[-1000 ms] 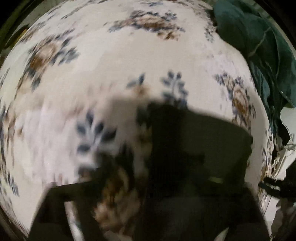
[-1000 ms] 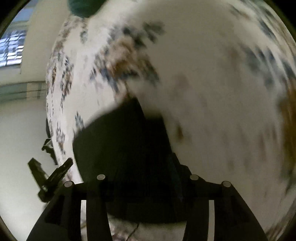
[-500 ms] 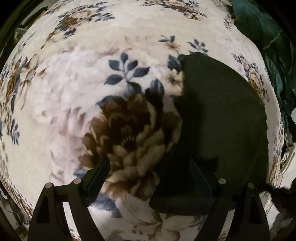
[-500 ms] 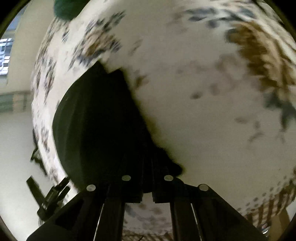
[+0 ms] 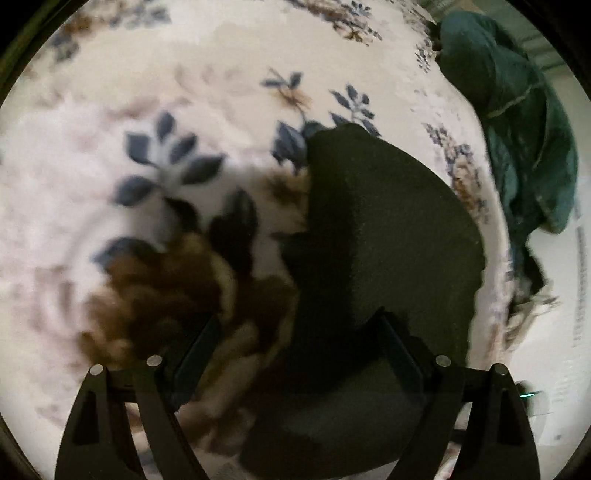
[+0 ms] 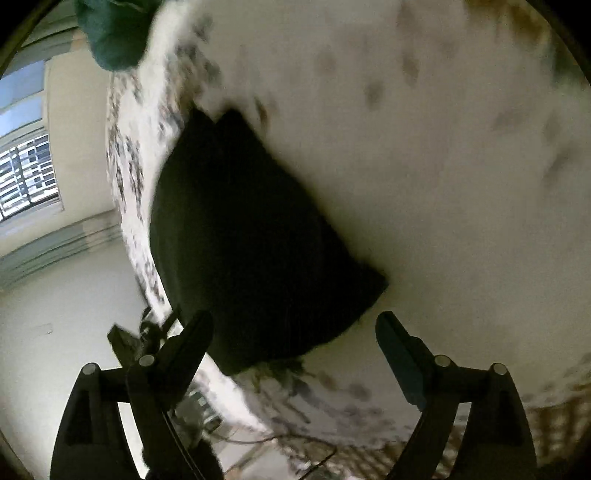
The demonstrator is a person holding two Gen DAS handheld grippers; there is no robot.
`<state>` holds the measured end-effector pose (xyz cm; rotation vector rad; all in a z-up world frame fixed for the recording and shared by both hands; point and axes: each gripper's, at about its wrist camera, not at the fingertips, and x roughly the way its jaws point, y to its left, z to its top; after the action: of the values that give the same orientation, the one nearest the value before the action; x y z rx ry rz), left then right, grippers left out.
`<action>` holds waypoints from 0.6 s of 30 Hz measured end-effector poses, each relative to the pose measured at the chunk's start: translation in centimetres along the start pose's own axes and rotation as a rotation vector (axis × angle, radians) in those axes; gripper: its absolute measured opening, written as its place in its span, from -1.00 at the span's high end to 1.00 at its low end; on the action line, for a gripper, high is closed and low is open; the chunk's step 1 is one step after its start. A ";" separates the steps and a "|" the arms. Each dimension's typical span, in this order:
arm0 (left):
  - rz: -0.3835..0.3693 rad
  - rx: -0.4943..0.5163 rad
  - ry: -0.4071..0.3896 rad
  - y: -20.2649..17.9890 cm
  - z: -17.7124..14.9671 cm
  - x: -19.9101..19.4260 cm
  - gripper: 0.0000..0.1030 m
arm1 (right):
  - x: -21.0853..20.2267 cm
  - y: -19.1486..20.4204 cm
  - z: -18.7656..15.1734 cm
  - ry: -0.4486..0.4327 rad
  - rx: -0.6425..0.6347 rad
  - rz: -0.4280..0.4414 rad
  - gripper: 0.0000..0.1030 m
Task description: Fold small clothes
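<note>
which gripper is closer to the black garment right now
Left. The left gripper hangs right over the black garment, cloth lying between its open fingers. The right gripper is open just off its edge.

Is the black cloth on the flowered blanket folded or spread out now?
Folded: the black cloth lies as a compact doubled shape, two stacked corners at its far end, on the flowered blanket.

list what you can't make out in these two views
- Black cloth, left wrist view: its near end runs behind the open left tongs and off the bottom edge, so its full shape and kind of garment are unclear.
- Blanket, right wrist view: motion blur smears the floral print.
- Green cloth, right wrist view: cut off by the top edge.
- Dark object left of the open right tongs: blurred, unidentifiable.
</note>
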<state>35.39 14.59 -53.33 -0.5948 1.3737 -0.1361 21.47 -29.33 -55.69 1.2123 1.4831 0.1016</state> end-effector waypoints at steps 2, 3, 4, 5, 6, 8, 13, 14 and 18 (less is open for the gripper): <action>-0.062 -0.016 0.006 0.1 0.4 0.7 -0.68 | 3.5 -1.2 -0.3 0.040 0.038 0.069 -0.77; -0.086 -0.019 0.006 0.2 0.5 0.9 -0.68 | 4.6 -1.4 -0.3 0.036 0.043 0.099 -0.77; -0.102 -0.019 0.007 0.0 0.9 1.2 -0.68 | 5.6 -1.1 -0.4 0.005 0.029 0.119 -0.80; -0.116 -0.018 0.010 -0.1 1.2 1.6 -0.68 | 6.1 -0.8 -0.4 -0.015 0.019 0.130 -0.81; -0.127 -0.015 0.013 -0.2 1.5 1.9 -0.68 | 6.8 -0.2 -0.5 -0.034 0.013 0.163 -0.81; -0.143 0.000 0.021 -0.4 2.1 2.4 -0.72 | 7.7 0.8 -0.9 -0.049 0.005 0.231 -0.81; -0.149 0.038 0.036 -1.5 3.0 3.3 -0.80 | 10.4 3.4 -0.8 -0.034 -0.017 0.265 -0.80; -0.149 0.040 0.040 -1.6 3.2 3.5 -0.80 | 10.6 3.7 -0.4 -0.038 -0.012 0.270 -0.81; -0.171 0.039 0.049 -1.7 3.8 3.8 -0.80 | 11.3 4.1 0.7 -0.070 0.037 0.276 -0.81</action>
<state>40.19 12.69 -55.55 -0.6799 1.3637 -0.3170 26.73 -19.89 -60.92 1.4315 1.2561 0.2155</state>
